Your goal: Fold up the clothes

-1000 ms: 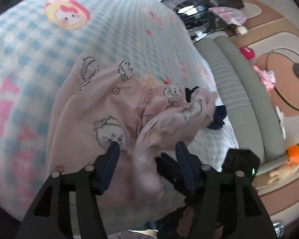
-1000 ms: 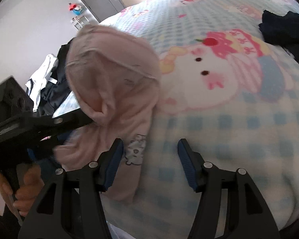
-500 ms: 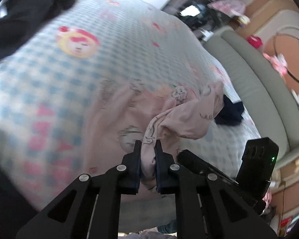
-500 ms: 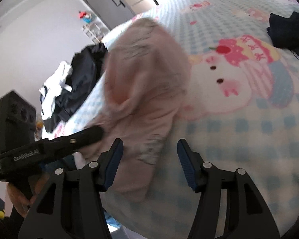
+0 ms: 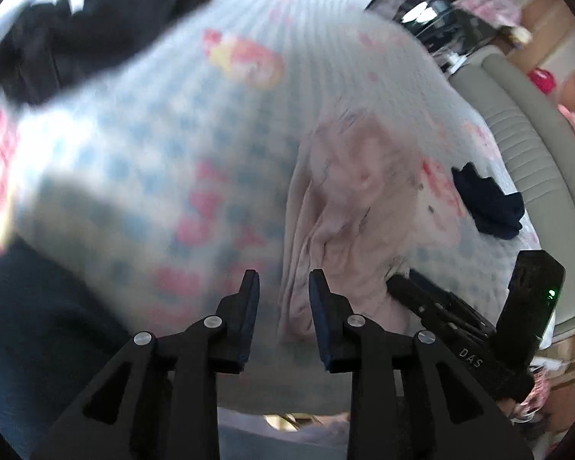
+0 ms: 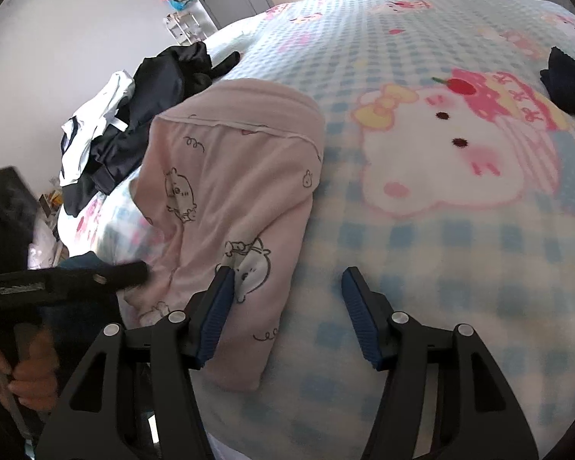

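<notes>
The left gripper (image 5: 281,281) is opening, with nothing between its fingers. The right gripper (image 6: 287,280) has its fingers wide apart over the blanket (image 6: 441,249), holding nothing. The pink top (image 6: 230,191) lies folded on the blanket, at eleven o'clock from the right gripper. Farther off, a dark pile (image 6: 149,107) sits at ten o'clock, and a navy cloth (image 6: 567,76) at two o'clock.

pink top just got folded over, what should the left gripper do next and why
Probably ease the left gripper back off the pink garment. Its jaws are opening with nothing pinched between them, and the garment already lies folded over on the checked blanket. The right gripper stands open beside the near edge, well placed to take the next fold.
</notes>
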`<state>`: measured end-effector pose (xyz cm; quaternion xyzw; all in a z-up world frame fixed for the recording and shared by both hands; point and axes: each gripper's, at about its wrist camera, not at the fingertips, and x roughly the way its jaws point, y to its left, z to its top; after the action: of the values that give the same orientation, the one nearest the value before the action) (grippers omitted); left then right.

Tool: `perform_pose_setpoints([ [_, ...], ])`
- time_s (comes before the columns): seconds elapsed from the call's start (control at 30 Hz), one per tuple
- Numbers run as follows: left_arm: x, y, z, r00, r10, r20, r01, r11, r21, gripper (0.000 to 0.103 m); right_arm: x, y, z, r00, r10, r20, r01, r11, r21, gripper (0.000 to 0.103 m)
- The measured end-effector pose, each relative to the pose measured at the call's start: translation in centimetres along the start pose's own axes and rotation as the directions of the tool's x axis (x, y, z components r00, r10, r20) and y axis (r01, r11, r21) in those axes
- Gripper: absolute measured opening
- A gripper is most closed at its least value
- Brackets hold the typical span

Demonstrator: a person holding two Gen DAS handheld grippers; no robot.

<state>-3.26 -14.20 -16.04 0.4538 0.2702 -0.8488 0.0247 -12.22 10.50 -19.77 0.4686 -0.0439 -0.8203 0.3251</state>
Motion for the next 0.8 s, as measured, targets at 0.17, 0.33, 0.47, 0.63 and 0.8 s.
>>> perform_pose_setpoints([
  [0.17,2.4,-0.9,0.0,0.997,-0.04,-0.06,0.042,0.999,0.033,0.048,0.1,0.6,0.1,1.0,-0.022,0.008,0.022,0.999,-0.033,0.06],
  [0.33,3.5,0.5,-0.8,0.996,0.028,-0.08,-0.031,0.999,-0.039,0.024,0.6,0.3,0.0,0.999,-0.051,-0.012,0.05,0.997,-0.054,0.06],
  [0.47,1.2,0.3,-0.4,0.98,0.198,-0.023,-0.198,0.98,-0.014,0.016,0.9,0.3,0.4,0.996,-0.087,-0.029,0.084,0.993,-0.082,0.06],
  [0.63,-0.1,0.4,0.3,0.999,-0.045,-0.007,0.045,0.999,-0.019,0.021,-0.1,-1.3,1.0,0.998,-0.055,0.002,0.055,0.998,-0.005,0.061],
  [0.8,3.9,-1.7,-0.3,0.995,-0.013,-0.101,0.021,0.997,0.074,0.039,-0.5,-0.4,1.0,0.999,-0.03,0.028,0.031,0.999,-0.035,0.061],
])
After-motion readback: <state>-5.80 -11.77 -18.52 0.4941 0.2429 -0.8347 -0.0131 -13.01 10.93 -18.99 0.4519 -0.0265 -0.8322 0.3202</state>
